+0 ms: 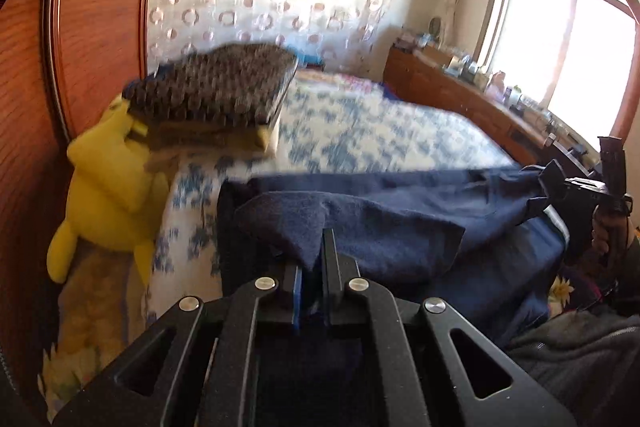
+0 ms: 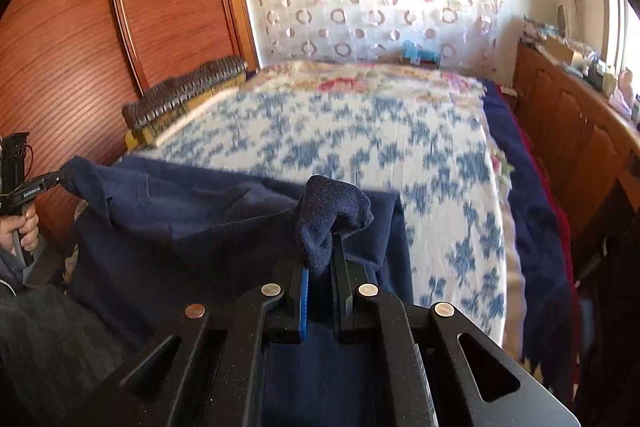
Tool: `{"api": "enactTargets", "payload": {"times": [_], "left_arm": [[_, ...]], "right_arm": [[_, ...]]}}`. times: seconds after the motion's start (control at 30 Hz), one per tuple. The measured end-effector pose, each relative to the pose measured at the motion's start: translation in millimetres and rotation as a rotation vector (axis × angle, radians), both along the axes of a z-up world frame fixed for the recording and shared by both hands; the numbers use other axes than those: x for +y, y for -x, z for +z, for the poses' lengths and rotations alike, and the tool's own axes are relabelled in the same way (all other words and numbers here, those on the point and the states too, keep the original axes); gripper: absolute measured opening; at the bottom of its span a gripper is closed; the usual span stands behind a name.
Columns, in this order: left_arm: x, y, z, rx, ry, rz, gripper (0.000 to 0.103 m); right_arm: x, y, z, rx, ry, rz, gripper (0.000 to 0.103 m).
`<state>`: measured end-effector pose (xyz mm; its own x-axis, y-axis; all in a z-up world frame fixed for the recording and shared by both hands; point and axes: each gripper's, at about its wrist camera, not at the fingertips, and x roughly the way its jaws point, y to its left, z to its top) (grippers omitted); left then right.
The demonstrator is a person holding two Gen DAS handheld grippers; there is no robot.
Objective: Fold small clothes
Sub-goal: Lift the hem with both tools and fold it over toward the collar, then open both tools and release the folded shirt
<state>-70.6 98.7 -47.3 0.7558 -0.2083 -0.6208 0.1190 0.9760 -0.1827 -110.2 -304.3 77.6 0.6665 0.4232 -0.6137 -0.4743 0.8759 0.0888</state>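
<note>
A small navy blue garment [image 1: 400, 223] [image 2: 192, 219] hangs stretched between both grippers above the near end of the bed. My left gripper [image 1: 312, 259] is shut on one corner of it, cloth bunched between the pads. The right gripper [image 2: 322, 259] is shut on the other corner, a fold of cloth sticking up above its fingers. In the left wrist view the right gripper [image 1: 560, 187] shows at the far right, a hand on its grip. In the right wrist view the left gripper [image 2: 60, 179] shows at the far left, also held by a hand.
The bed carries a white spread with blue flowers [image 2: 340, 147]. A yellow plush toy [image 1: 108, 183] and a dark knobbly cushion [image 1: 216, 87] on folded items lie by the wooden headboard [image 1: 92, 7]. A wooden cabinet [image 2: 576, 131] with clutter runs under the window on the right.
</note>
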Motion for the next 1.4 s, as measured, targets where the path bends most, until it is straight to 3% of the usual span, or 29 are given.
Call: {"api": "enactTargets", "payload": {"times": [0.17,0.37,0.53,0.63,0.67,0.73,0.77,0.8,0.87,0.97,1.1,1.4], "left_arm": [[-2,-4,-21,0.066,-0.026,0.01,0.007],[-3,0,-15,0.05,-0.032,-0.005,0.007],[-4,2,-7,0.031,-0.066,-0.001,0.015],[-4,3,3,0.01,-0.077,-0.005,0.029],[-3,4,7,-0.001,-0.077,-0.004,0.04],[-1,5,15,-0.027,-0.069,-0.007,0.046],[0,4,17,-0.034,-0.068,-0.005,0.054],[1,3,20,-0.041,-0.071,0.004,0.069],[4,-2,21,-0.047,-0.062,0.01,0.081],[5,-17,18,-0.025,-0.064,0.017,0.081],[3,-39,11,-0.008,-0.1,0.012,0.081],[3,-74,6,0.012,-0.122,0.024,0.081]], "right_arm": [[5,-6,-26,0.061,0.036,-0.014,0.008],[9,-8,-31,0.078,0.059,-0.02,0.008],[12,-2,-29,0.059,0.087,-0.003,0.008],[10,1,-26,0.053,0.094,-0.002,0.014],[9,3,-24,0.046,0.097,-0.007,0.018],[4,6,-19,0.03,0.099,-0.016,0.026],[2,8,-16,0.018,0.099,-0.023,0.029],[0,10,-12,-0.004,0.1,-0.031,0.029],[-7,11,-5,-0.04,0.092,-0.043,0.029],[-10,3,1,-0.065,0.08,-0.066,0.034],[-5,-18,1,-0.088,0.074,-0.075,0.061],[11,-92,-36,0.024,0.093,-0.074,0.064]]}}
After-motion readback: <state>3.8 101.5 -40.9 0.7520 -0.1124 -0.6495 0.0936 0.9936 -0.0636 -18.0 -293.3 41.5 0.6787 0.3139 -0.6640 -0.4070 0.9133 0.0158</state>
